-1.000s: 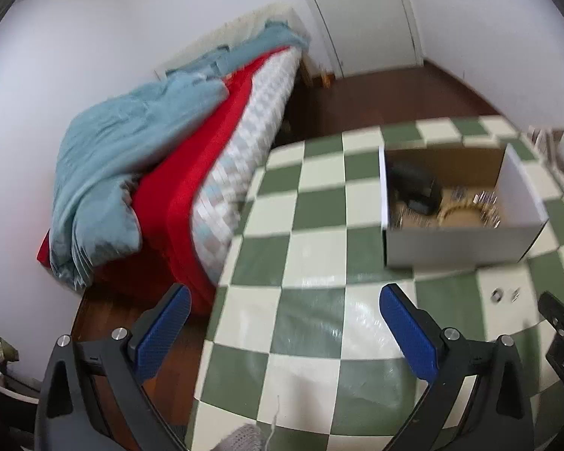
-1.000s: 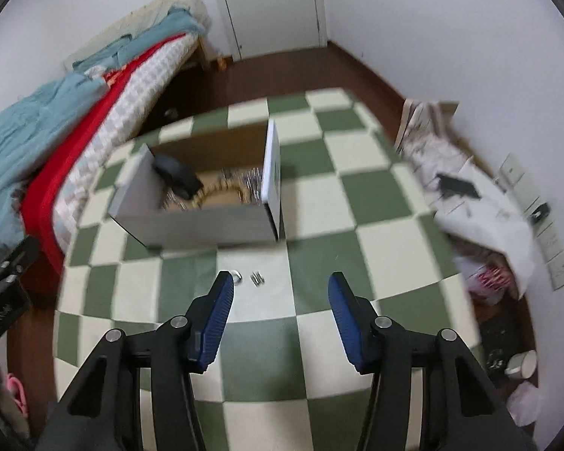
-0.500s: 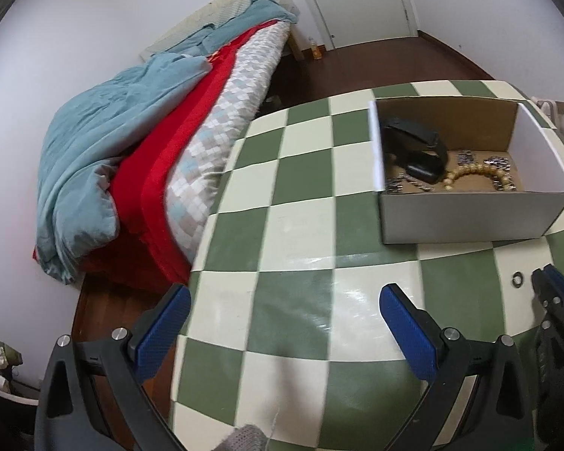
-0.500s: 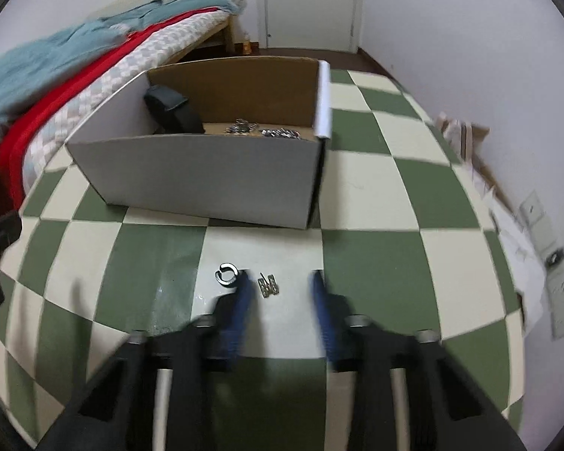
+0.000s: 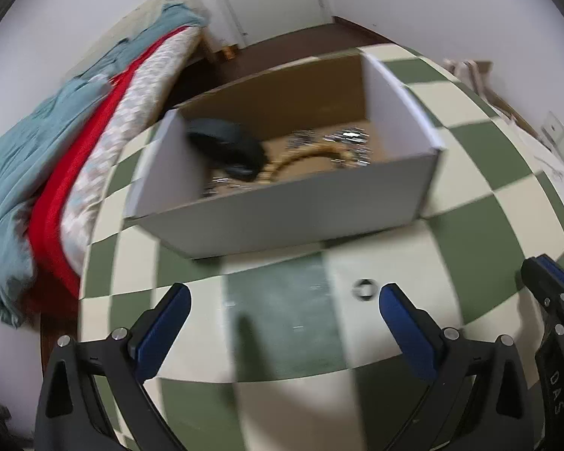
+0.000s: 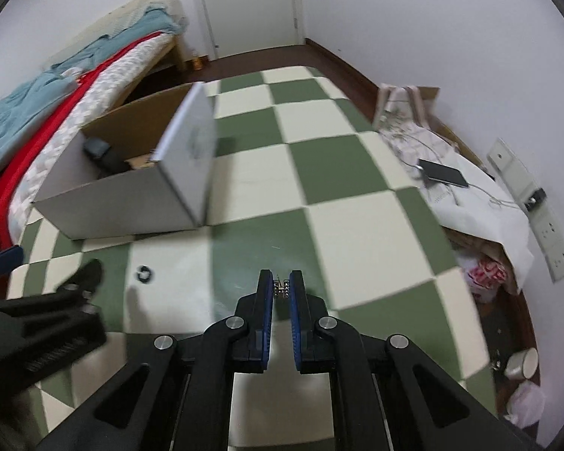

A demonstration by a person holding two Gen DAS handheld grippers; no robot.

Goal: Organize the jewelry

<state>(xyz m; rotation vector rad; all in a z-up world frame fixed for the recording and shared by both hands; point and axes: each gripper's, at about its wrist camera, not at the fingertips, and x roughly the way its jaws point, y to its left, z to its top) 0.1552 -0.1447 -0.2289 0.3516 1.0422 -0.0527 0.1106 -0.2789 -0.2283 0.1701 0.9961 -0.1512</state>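
A white cardboard box point(image 5: 282, 210) stands on the green-and-cream checkered table point(image 5: 282, 330); it also shows in the right wrist view point(image 6: 131, 203). Inside lie a black pouch point(image 5: 225, 146), a wooden bead bracelet point(image 5: 293, 161) and silver chains point(image 5: 342, 139). A small silver ring point(image 5: 364, 288) lies on the table in front of the box, just left of my left gripper's right finger; it also shows in the right wrist view point(image 6: 144, 273). My left gripper point(image 5: 282, 319) is open and empty. My right gripper point(image 6: 281, 288) is shut on small silver earrings point(image 6: 281, 290), lifted off the table.
A bed with a teal blanket and red cover point(image 5: 56, 173) stands left of the table. At the right, a white-covered surface holds a phone with cable point(image 6: 445, 173). A white door point(image 6: 252, 7) is at the back. The left gripper shows at the right wrist view's left edge point(image 6: 37, 319).
My right gripper closed on the earrings and lifted them, swinging right. My left gripper moved toward the box and the ring, staying open.
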